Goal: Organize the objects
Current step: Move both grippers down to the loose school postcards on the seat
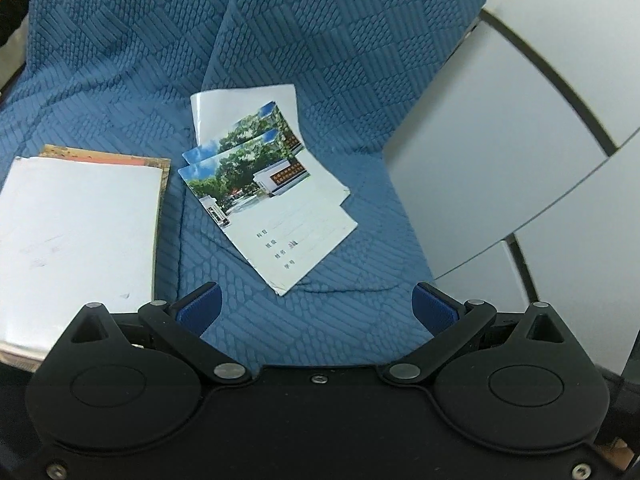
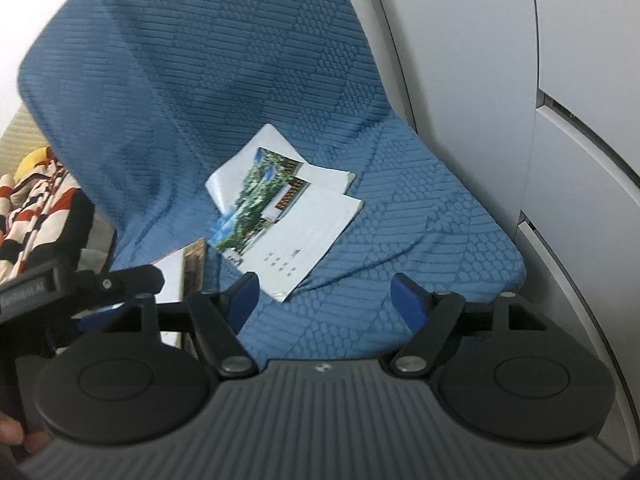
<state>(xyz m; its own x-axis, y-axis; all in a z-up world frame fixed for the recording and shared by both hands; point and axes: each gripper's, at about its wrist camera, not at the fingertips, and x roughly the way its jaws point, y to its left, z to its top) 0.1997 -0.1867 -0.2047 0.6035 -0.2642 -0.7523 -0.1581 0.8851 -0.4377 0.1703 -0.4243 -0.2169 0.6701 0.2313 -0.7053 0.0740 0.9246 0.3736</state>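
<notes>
Both tongs are carried with jaws spread and nothing between them: the left gripper and the right gripper are angled down at the blue-covered seat, presumably so the loose items can be approached from above. The fanned notebooks are seen just ahead of both sets of fingers, overlapped and skewed, so a squaring-up is judged to be wanted. A neater white-topped stack is kept to the left of the left gripper, likely as the pile to be joined.
</notes>
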